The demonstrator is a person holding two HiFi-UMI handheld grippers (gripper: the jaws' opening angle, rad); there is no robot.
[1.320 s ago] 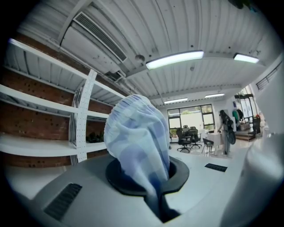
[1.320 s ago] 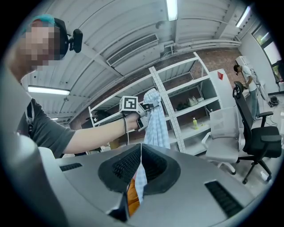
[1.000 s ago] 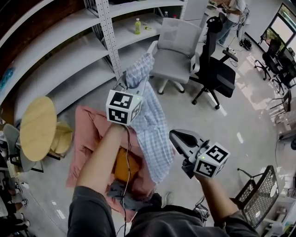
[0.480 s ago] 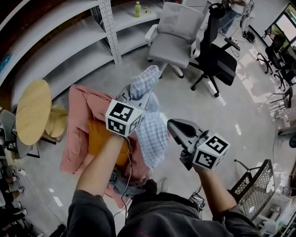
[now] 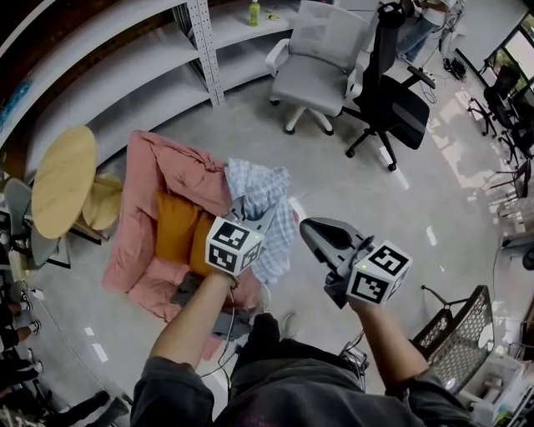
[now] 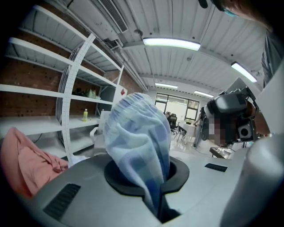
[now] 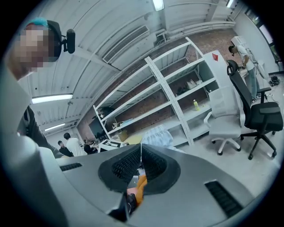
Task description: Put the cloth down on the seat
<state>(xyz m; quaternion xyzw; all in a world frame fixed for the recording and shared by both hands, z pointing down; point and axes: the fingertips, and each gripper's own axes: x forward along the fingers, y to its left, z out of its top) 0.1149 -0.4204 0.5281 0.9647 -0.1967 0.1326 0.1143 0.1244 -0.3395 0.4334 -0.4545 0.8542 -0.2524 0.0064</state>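
Blue checked cloth (image 5: 265,185) hung pinched in the left gripper (image 5: 250,210) over the right edge of the pink seat (image 5: 163,171). Set-down step, I'd say; next, those jaws needed to part.

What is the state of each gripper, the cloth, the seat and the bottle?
Left gripper: shut on the cloth.
Right gripper: shut, empty.
Cloth: bunched, held over the seat edge, not released.
Seat: draped in pink, orange cushion on it.
Bottle: upright on a shelf.
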